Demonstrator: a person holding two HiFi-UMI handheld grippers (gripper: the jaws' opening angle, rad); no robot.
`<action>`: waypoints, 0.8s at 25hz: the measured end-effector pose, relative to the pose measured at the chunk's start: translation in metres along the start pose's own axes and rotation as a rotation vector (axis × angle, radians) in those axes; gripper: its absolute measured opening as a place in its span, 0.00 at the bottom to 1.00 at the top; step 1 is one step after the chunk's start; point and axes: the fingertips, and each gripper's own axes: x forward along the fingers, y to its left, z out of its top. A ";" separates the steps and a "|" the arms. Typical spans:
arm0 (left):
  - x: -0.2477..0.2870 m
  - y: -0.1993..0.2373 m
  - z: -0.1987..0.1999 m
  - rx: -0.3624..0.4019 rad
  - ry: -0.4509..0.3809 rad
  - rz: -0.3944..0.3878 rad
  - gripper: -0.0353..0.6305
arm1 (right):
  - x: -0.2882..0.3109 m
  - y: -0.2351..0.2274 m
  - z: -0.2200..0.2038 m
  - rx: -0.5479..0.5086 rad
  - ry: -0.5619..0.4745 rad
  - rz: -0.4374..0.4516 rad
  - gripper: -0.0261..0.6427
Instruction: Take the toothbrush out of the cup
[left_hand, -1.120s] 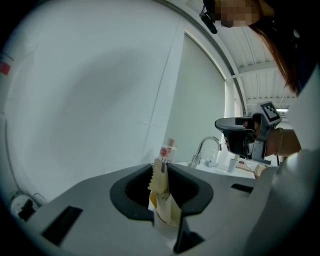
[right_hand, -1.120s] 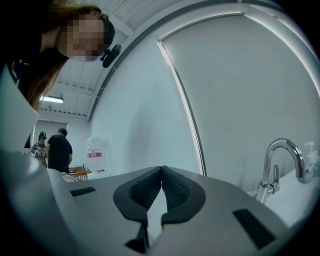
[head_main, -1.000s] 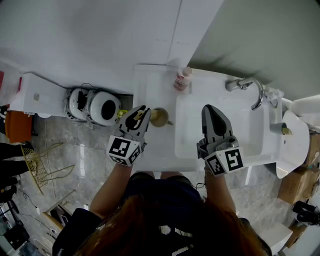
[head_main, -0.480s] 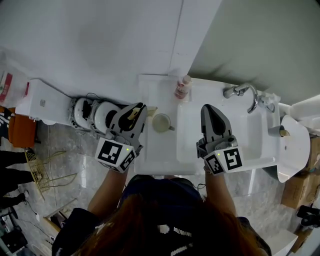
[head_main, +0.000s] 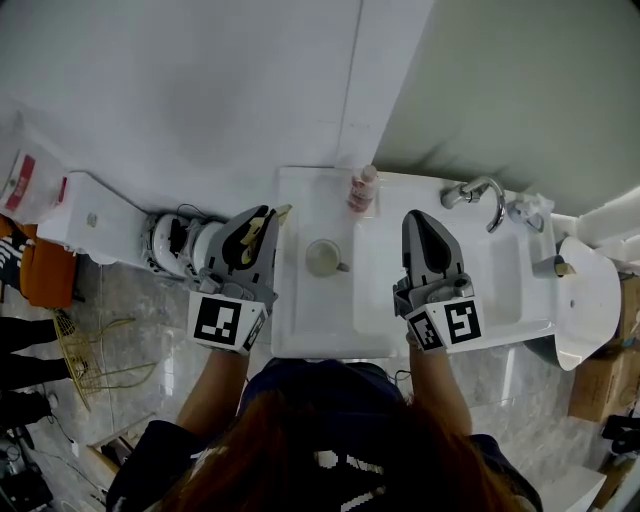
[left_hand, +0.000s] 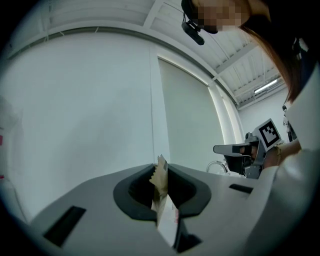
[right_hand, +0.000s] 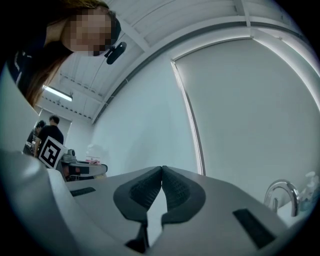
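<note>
1. The left hand-held gripper (head_main: 260, 220) pinches the toothbrush (left_hand: 161, 192) between its pads. The brush is in a pale, paper-like wrapper, left of the cup (head_main: 322, 257) and apart from it.
2. The cup stands upright on the white surface (head_main: 300, 325), just left of the sink basin (head_main: 520, 270).
3. The right hand-held gripper (head_main: 420, 225) hangs over the basin, jaws pressed together and empty.
4. A pink bottle (head_main: 364, 188) stands behind the cup by the wall.

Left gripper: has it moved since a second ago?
Yes. The left gripper, shut on the toothbrush, has moved left, away from the cup.
</note>
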 end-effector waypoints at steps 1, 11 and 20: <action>-0.001 0.002 -0.001 0.008 0.006 -0.003 0.13 | -0.001 0.001 0.002 -0.003 -0.004 -0.005 0.06; 0.007 -0.006 -0.002 -0.010 -0.013 -0.051 0.13 | -0.031 -0.010 0.007 -0.018 -0.001 -0.110 0.06; 0.042 -0.069 -0.005 -0.034 -0.030 -0.248 0.13 | -0.090 -0.039 0.011 -0.045 0.012 -0.294 0.06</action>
